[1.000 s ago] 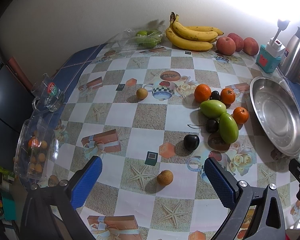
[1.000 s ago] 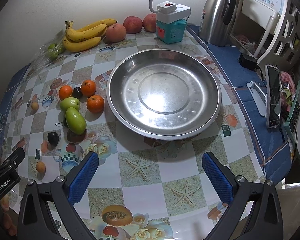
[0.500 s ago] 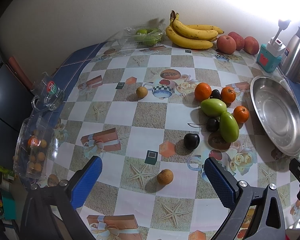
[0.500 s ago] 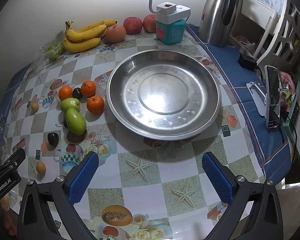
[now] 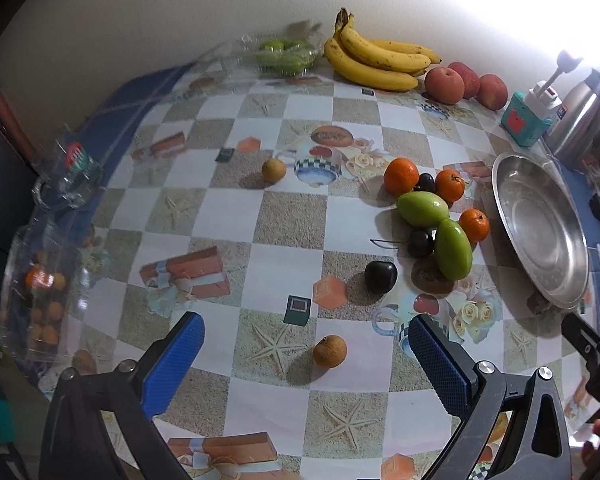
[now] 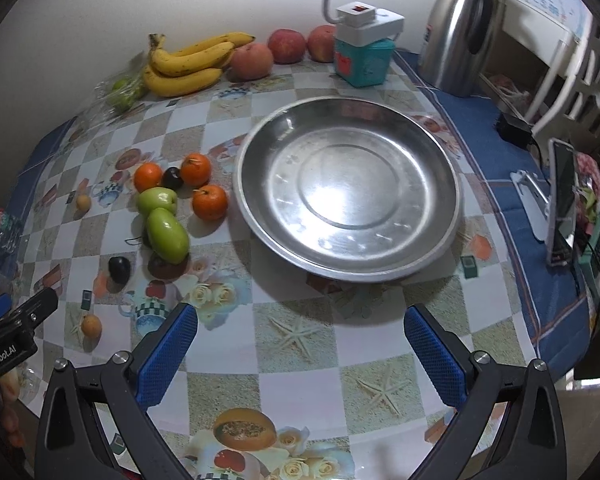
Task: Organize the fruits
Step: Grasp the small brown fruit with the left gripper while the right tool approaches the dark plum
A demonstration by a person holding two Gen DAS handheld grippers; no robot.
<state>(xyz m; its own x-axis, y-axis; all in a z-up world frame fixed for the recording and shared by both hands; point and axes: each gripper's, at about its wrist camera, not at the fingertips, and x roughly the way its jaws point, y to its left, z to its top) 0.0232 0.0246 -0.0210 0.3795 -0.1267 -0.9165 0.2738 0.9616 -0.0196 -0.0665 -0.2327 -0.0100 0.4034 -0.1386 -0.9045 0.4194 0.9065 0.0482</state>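
A round steel plate (image 6: 440,248) (image 5: 512,172) lies bare on the checked tablecloth. Left of it sits a cluster: three tangerines (image 6: 209,202), two green mangoes (image 6: 167,234) (image 5: 453,249) and dark plums (image 5: 381,276). A small brown longan (image 5: 329,351) lies just ahead of my left gripper (image 5: 304,354), which is open and holds nothing. Another longan (image 5: 273,169) sits further back. Bananas (image 5: 374,62) and apples (image 5: 444,85) line the wall. My right gripper (image 6: 300,344) hangs open and empty over the table's near edge, in front of the plate.
A clear box of green fruit (image 5: 286,54) stands by the wall. A clear container of small fruit (image 5: 40,292) and a glass mug (image 5: 68,178) sit at the left edge. A teal box (image 6: 362,62), steel kettle (image 6: 460,28) and phone on a stand (image 6: 560,204) crowd the right side.
Both views have shifted only slightly; the left gripper has drifted a little toward the fruit. The fruit and plate have not moved, and both grippers stay open.
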